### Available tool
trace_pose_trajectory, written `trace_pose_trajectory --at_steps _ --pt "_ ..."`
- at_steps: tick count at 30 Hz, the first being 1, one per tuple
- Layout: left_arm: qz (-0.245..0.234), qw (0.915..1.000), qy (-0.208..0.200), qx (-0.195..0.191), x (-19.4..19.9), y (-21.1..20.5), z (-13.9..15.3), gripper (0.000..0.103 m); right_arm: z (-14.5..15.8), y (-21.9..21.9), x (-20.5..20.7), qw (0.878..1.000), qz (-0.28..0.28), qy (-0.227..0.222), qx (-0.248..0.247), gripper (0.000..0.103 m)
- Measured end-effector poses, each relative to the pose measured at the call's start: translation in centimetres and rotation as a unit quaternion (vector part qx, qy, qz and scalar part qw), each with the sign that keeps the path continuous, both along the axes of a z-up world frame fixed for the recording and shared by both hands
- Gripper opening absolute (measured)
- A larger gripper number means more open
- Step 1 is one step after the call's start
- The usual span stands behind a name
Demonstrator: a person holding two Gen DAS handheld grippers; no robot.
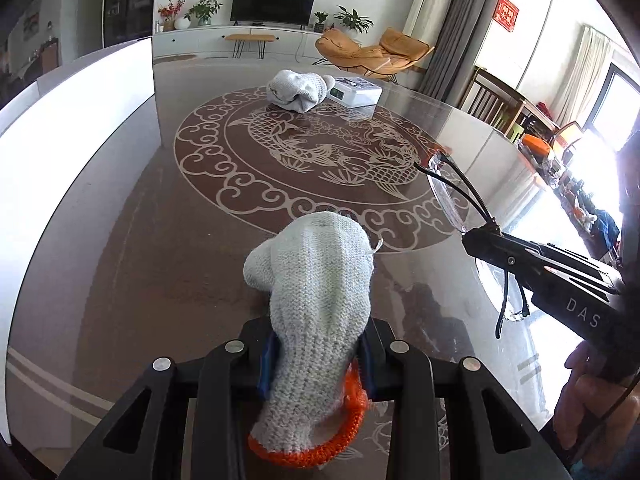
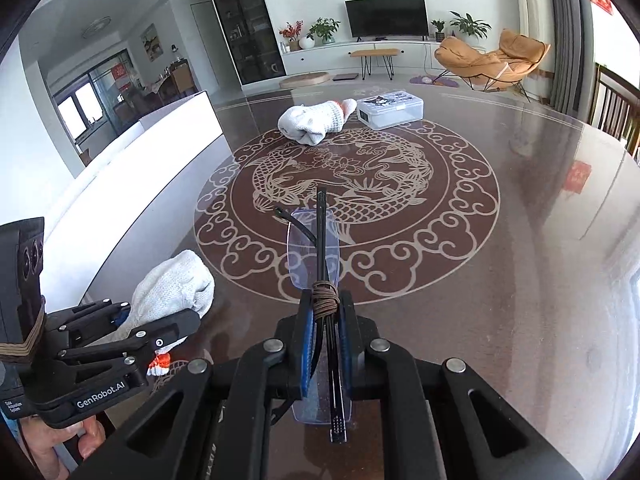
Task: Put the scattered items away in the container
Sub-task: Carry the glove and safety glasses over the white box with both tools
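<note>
The container (image 2: 390, 111), a white lidded plastic box with a cartoon print on top, sits at the far side of the tabletop (image 2: 520, 240), at about 12 o'clock from both grippers, and its lid looks shut. Just beside it at its 9 o'clock lies a second knitted glove (image 2: 312, 122), slumped in a soft heap and seemingly touching the box

The left gripper (image 1: 316, 354) is pinching a grey-white knitted work glove (image 1: 316, 280) near its orange cuff, the fingers of the glove drooping forward toward the tabletop. The right gripper (image 2: 326, 338) is pressed tight on a pair of clear safety glasses (image 2: 314, 248), gripping the folded black temple arms with the transparent lens sticking out ahead

Both loads look ready to carry to the box, so the step in hand is judged to be the transfer. Since the lid appears closed, one gripper will probably need to set its load down to open it; the glove is the safer one to park, being limp and unbreakable. Keep the glasses level and the grip on the arms steady, since a thin, smooth frame may pivot between the pads. Lift the glove high enough that its hanging fingertips do not drag

Materials: the gloves are coarse, stretchy cotton knit, shapeless and forgiving. The lens is curved, hard, slick plastic. The tabletop is glossy glass over a brown round carp-and-cloud pattern, so things will slide easily on it
</note>
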State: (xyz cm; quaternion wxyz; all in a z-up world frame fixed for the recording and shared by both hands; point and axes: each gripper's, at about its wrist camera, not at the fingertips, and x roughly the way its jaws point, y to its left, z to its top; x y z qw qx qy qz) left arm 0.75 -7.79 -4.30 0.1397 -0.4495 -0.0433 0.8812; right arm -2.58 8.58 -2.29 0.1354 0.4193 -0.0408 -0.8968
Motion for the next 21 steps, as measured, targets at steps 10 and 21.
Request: trace_pose_trajectory --at_steps 10,21 --pt "0.012 0.9992 0.017 0.034 2.2 -3.2 3.5 0.032 1.1 -3.7 1.3 0.999 0.04 -0.015 0.001 0.012" --pt "0.174 0.9797 0.096 0.028 5.1 -22.4 13.0 0.033 11.5 -19.8 -1.5 0.975 0.207 0.069 -0.043 0.012"
